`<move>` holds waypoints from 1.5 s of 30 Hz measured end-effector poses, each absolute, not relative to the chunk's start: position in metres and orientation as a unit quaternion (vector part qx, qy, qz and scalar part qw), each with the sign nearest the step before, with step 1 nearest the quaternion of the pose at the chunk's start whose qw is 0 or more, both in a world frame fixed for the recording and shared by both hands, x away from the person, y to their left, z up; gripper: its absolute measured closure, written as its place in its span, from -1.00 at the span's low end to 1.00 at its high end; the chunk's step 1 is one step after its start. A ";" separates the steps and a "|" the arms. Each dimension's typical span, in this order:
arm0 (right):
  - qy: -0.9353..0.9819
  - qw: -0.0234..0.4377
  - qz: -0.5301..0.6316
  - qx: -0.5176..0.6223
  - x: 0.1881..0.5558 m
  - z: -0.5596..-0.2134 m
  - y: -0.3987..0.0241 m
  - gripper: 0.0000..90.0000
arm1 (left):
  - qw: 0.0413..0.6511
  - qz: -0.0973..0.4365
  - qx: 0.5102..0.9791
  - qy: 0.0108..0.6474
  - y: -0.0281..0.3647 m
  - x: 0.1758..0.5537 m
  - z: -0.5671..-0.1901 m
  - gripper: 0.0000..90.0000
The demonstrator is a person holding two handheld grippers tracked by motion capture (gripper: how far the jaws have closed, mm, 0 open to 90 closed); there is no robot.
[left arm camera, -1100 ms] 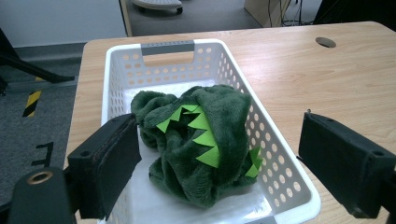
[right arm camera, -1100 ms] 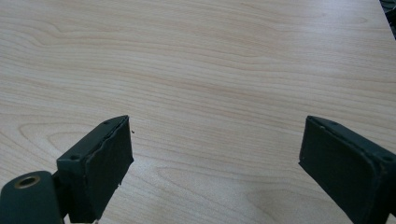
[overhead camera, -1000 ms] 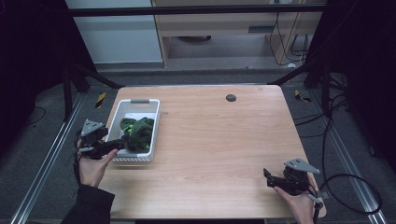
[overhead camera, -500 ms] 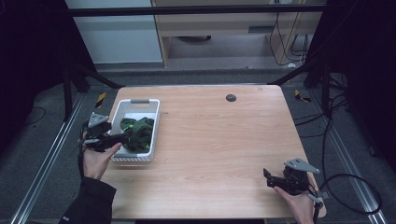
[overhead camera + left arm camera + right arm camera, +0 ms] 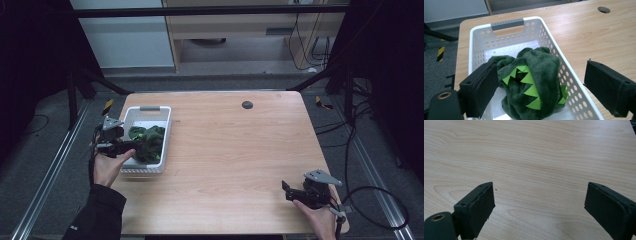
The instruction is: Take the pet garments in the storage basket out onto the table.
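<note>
From the high view, a person's left hand (image 5: pixel 111 165) holds the left gripper (image 5: pixel 131 146) at the 9 o'clock edge of a light wooden desk (image 5: pixel 235 150), its tip reaching over the near left rim of a white perforated basket (image 5: pixel 161 131) toward a dark green plush toy (image 5: pixel 147 142) that lies inside the basket. At about 5 o'clock on the desk, well apart from the basket, the right gripper (image 5: pixel 286 191) rests low in the person's right hand (image 5: pixel 315 215), a grey three-cornered plate on top and a cable trailing off the desk edge; a small round dark hole (image 5: pixel 247 104) sits near 12 o'clock. In the left gripper view, the left gripper (image 5: pixel 541 85) stands wide, its two black jaws spread to either side of the plush toy (image 5: pixel 536 82), one jaw inside the basket (image 5: pixel 479 45) beside the toy and the other out past the basket's right wall, neither clearly touching the fabric; bright green felt spikes run down the toy's back, and a grey handle strip marks the basket's far end at 12 o'clock. In the right gripper view, the right gripper (image 5: pixel 539 205) is likewise wide and holds nothing, its jaws apart above bare desk (image 5: pixel 536 152) grain.
</note>
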State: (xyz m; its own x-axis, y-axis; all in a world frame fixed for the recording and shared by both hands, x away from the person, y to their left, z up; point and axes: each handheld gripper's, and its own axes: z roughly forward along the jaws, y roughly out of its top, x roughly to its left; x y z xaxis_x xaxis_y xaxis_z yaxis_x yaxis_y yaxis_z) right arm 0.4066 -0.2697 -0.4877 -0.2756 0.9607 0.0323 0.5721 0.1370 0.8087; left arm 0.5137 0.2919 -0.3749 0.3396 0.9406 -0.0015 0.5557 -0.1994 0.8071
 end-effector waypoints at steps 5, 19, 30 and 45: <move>0.708 0.260 0.372 0.541 0.407 -0.488 -0.269 -0.80 | 0.360 0.255 0.737 0.513 0.290 0.520 -0.373 -0.74; 0.710 0.259 0.371 0.540 0.408 -0.489 -0.269 -0.80 | 0.329 0.239 0.755 0.514 0.286 0.537 -0.375 -0.74; 0.712 0.256 0.370 0.538 0.409 -0.489 -0.269 -0.80 | 0.302 0.219 0.770 0.517 0.284 0.550 -0.379 -0.75; 0.713 0.251 0.370 0.539 0.409 -0.489 -0.269 -0.80 | 0.275 0.201 0.785 0.517 0.277 0.564 -0.384 -0.74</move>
State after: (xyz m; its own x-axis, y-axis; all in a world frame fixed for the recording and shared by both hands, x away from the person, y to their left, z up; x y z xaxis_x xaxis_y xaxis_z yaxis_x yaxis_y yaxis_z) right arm 0.4093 -0.2693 -0.4894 -0.2920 0.9555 0.0413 0.5833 0.1437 0.7994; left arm 0.5639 0.2770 -0.3843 0.3844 0.9226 0.0311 0.7021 -0.3141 0.6391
